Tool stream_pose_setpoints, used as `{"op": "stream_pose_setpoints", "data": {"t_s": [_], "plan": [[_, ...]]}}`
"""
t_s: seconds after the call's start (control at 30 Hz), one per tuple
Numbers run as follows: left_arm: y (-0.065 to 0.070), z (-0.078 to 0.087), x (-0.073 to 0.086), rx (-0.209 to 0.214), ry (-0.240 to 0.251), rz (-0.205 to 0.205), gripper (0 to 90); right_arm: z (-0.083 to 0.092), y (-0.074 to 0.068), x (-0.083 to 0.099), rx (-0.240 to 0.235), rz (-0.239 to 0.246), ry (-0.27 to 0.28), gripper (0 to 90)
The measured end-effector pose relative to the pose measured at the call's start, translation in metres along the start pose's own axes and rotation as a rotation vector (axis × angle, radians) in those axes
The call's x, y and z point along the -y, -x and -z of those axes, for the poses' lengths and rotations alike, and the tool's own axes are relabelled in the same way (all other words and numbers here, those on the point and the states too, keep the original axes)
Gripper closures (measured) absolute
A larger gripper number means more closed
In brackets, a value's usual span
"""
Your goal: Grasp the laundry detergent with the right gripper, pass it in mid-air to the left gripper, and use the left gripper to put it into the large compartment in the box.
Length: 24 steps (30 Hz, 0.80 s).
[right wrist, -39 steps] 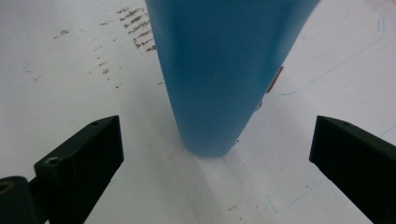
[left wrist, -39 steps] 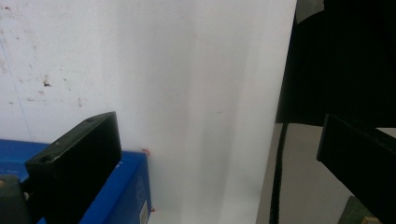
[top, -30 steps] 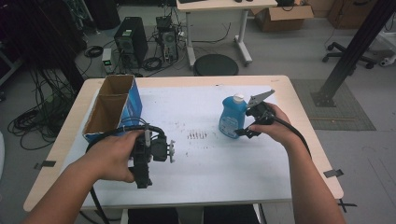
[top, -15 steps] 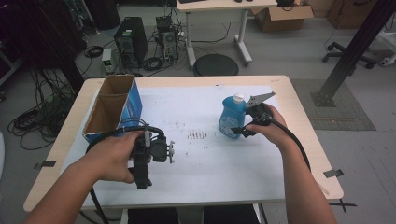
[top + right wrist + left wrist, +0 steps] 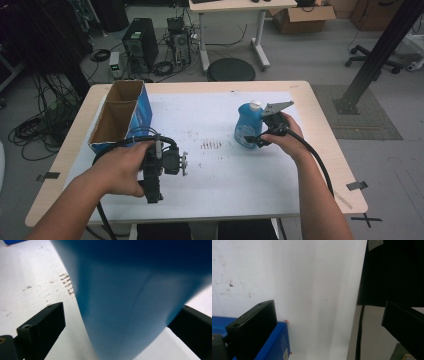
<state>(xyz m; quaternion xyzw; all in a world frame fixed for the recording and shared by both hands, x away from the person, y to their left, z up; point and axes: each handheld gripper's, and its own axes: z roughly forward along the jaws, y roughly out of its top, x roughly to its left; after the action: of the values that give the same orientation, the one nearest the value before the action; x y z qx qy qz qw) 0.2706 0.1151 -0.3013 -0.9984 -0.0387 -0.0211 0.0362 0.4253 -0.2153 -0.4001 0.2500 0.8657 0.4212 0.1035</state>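
The blue bottle [image 5: 248,124] stood upright on the white sheet at the right of the bench [image 5: 320,125], and it had barely shifted since a second ago. At far left the blue cardboard box [image 5: 125,117] sat as before. The left gripper [image 5: 182,163] hung over the sheet, jaws wide and empty, unmoved. The right gripper [image 5: 252,140] had edged closer; its jaws flanked the bottle, a gap showing beside one. No label was readable.

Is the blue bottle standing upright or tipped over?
Upright: the blue bottle stands on the table, white cap on top, between the open right tongs, whose jaws stand clear of it.
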Motion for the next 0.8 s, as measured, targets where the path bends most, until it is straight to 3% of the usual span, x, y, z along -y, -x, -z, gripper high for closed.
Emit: {"op": "stream_pose_setpoints", "data": {"t_s": [0.7, 0.8], "plan": [[-0.0009, -0.0009, -0.0044, -0.001, 0.009, -0.004, 0.5, -0.0075, -0.0004, 0.0062, 0.018, -0.008, 0.093, 1.6], [-0.0014, -0.0011, -0.0045, -0.001, 0.007, -0.004, 0.5, -0.0092, 0.0001, 0.0076, 0.031, -0.030, 0.117, 1.6]]}}
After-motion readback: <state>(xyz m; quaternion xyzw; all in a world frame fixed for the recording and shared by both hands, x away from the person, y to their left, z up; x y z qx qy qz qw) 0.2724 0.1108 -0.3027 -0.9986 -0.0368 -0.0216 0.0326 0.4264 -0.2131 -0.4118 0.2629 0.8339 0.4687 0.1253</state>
